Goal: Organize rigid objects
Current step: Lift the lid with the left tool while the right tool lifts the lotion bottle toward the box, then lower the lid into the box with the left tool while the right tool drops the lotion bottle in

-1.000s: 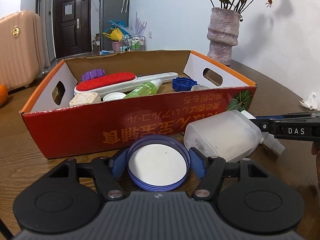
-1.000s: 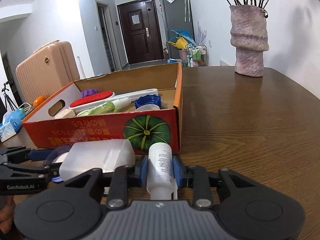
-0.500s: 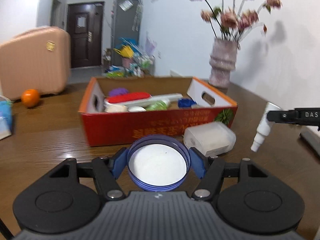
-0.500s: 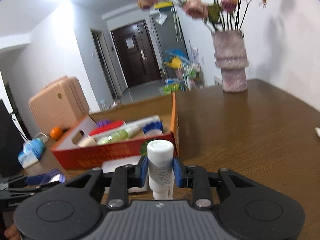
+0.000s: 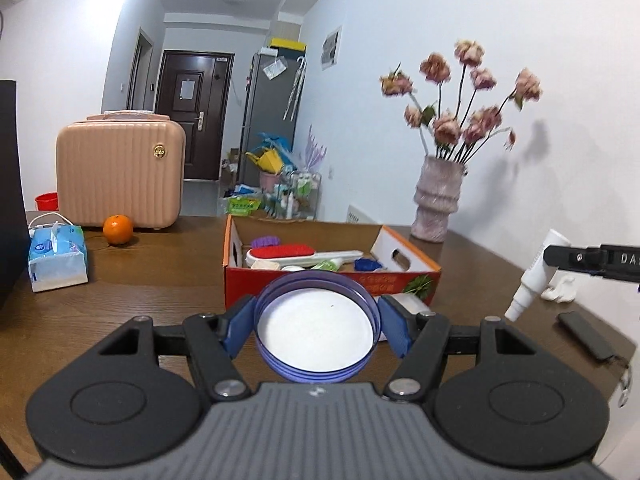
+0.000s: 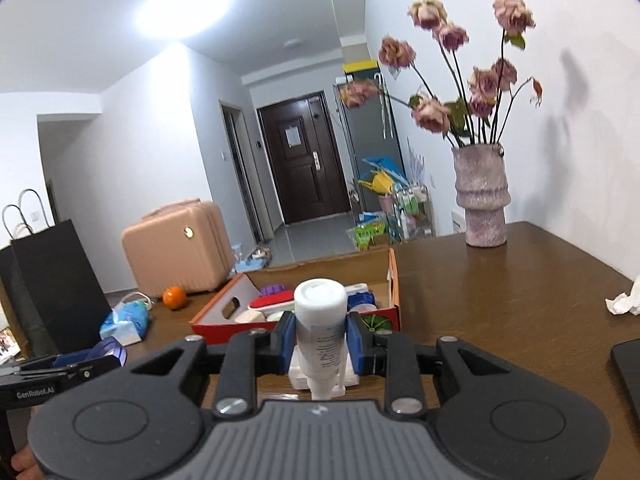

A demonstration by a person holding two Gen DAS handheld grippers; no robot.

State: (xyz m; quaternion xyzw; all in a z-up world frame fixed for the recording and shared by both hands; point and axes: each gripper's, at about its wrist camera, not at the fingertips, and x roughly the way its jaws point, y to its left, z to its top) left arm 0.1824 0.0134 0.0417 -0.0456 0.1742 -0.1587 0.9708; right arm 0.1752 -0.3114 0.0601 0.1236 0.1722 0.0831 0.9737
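Left gripper (image 5: pixel 317 325) clamped on the purple lid (image 5: pixel 316 330), right gripper (image 6: pixel 321 335) on the white bottle (image 6: pixel 320 330); carry both level over the box (image 5: pixel 332 276), centre frame, probably releasing low.

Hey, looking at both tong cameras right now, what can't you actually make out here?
- Translucent container: left wrist view, mostly hidden behind the blue lid and tong finger.
- White bottle label print: right wrist view, too small to read.
- Box contents: both views, small, overlapping.
- Dark flat object: right wrist view, cut off by the edge.
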